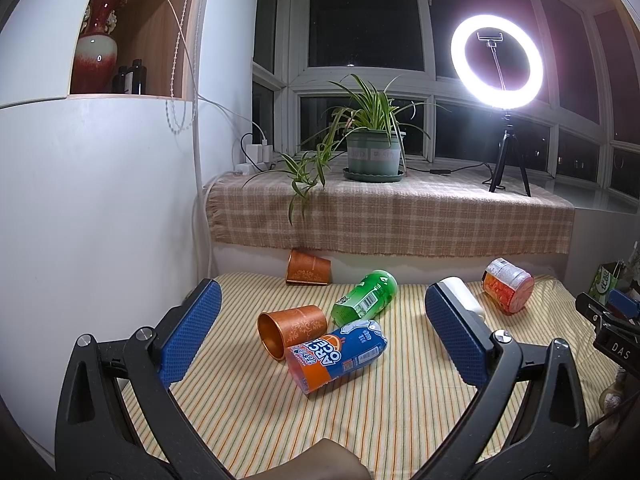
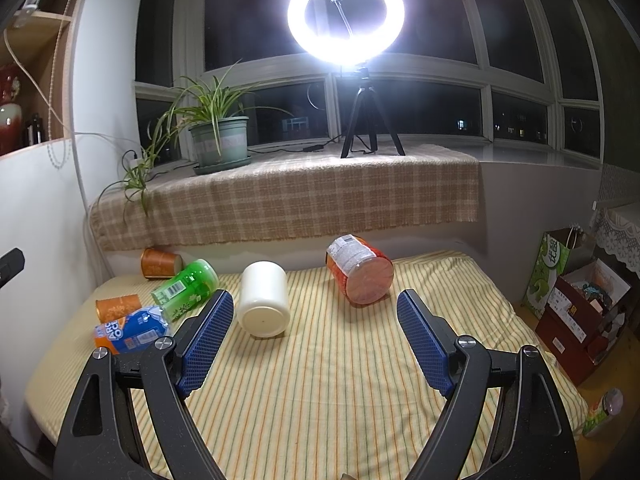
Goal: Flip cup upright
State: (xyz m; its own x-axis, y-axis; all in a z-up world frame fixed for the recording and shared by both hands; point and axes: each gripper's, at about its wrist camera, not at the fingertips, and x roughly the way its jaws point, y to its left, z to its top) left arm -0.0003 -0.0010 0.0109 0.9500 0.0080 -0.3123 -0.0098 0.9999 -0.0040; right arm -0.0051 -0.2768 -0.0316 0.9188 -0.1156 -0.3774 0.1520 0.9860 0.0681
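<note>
- Both of your grippers hover wide open over the striped cloth (image 2: 340,400) with nothing between the pads; the left gripper (image 1: 324,336) faces the cluster at the left, the right gripper (image 2: 316,340) faces the middle of the bed.
- The copper cup (image 1: 292,330) nearest you lies on its side, mouth towards the left gripper, touching the blue-and-orange bottle (image 1: 340,356), with the green bottle (image 1: 366,298) just behind. That crowding probably explains why your left jaws are spread so far: you need room to straddle the cup without nudging its neighbours.
- A second copper cup (image 1: 309,267) lies tipped against the back ledge, well apart from both grippers.
- The white cup (image 2: 264,300) lies on its side with its flat base towards you, just beside the right gripper's left pad; it looks like the likeliest target for that hand.
- Only the right view shows the white cup whole; in the left view a pad hides most of it. Only the left view shows the copper cup's open mouth.
- The red-filled jar (image 2: 360,276) lies farther right, tipped too.
</note>
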